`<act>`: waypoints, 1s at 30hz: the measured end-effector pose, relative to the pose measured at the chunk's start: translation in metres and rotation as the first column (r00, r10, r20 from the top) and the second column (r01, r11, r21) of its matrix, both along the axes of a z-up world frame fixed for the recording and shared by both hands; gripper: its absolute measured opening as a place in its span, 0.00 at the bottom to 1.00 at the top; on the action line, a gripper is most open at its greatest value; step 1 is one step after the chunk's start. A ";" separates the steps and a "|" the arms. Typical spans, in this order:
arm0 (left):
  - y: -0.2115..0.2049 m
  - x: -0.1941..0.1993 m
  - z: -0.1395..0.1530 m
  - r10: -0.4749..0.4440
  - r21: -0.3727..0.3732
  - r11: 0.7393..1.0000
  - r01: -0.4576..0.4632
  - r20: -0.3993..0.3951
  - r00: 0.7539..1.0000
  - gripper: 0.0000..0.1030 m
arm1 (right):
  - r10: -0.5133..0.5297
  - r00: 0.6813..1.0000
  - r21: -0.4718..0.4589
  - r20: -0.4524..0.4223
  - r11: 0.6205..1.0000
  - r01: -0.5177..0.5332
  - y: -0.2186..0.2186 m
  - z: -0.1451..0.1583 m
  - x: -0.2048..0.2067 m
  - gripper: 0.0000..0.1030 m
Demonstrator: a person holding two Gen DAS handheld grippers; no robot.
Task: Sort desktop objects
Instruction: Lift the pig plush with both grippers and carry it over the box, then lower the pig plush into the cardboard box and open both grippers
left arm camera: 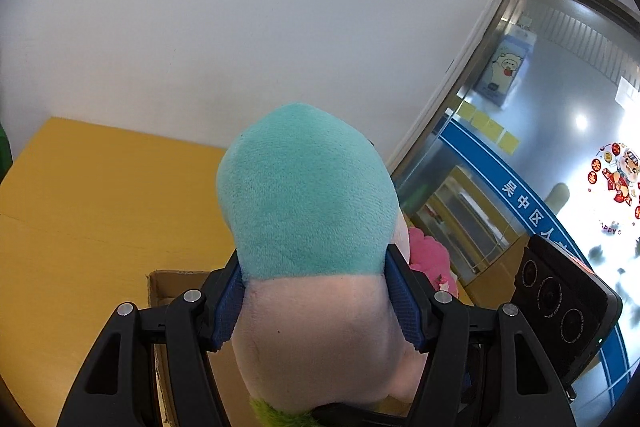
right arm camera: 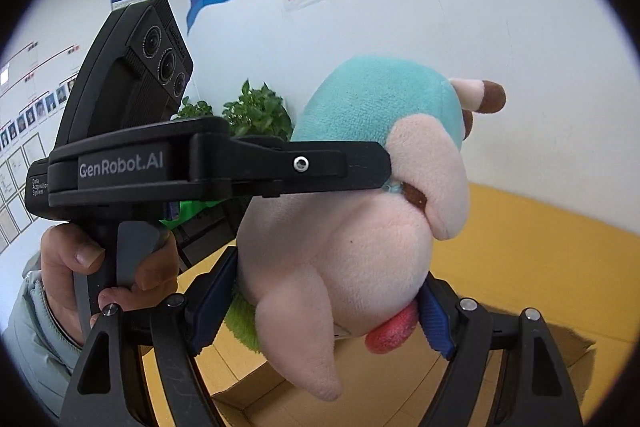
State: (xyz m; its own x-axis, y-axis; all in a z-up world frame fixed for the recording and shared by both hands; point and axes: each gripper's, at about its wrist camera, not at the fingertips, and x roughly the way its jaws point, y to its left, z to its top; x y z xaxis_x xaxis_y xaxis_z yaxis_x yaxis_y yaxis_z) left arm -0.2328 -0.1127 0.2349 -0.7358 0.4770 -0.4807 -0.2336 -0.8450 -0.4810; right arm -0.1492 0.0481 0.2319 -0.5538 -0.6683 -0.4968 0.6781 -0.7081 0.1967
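Observation:
A plush toy [left arm camera: 308, 227] with a teal head and pale pink body fills the left wrist view. My left gripper [left arm camera: 316, 303] is shut on its neck, blue pads pressing both sides. In the right wrist view the same plush toy [right arm camera: 352, 227] hangs in the air, with small horns and a red tongue. My right gripper [right arm camera: 326, 307] is shut on its lower body. The left gripper [right arm camera: 376, 167] clamps the toy's head from the left there. An open cardboard box [right arm camera: 384, 379] lies below the toy.
The yellow table [left arm camera: 92, 207] lies below. A cardboard box [left arm camera: 164, 291] edge shows under my left gripper, with a pink item [left arm camera: 430, 255] behind the toy. A green plant [right arm camera: 256, 115] stands by the white wall. A glass door [left arm camera: 560, 131] is at right.

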 end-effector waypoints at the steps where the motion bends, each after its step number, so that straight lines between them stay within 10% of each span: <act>1: -0.003 -0.008 -0.009 -0.002 0.008 1.000 0.002 0.013 1.000 0.66 | -0.003 1.000 0.002 0.011 1.000 0.003 -0.002 -0.008 -0.006 0.78; 9: -0.021 -0.043 -0.083 0.001 0.035 0.999 -0.006 0.144 0.990 0.66 | -0.022 0.990 0.010 0.142 1.000 0.021 -0.014 -0.073 -0.050 0.78; 18: -0.022 -0.062 -0.208 0.006 0.011 1.000 -0.011 0.388 0.922 0.66 | -0.071 0.937 0.088 0.342 0.995 0.043 -0.029 -0.194 -0.073 0.78; 30: -0.029 -0.041 -0.206 0.053 -0.067 0.997 -0.025 0.457 0.888 0.66 | -0.003 0.917 0.105 0.398 0.994 -0.042 -0.049 -0.217 -0.059 0.80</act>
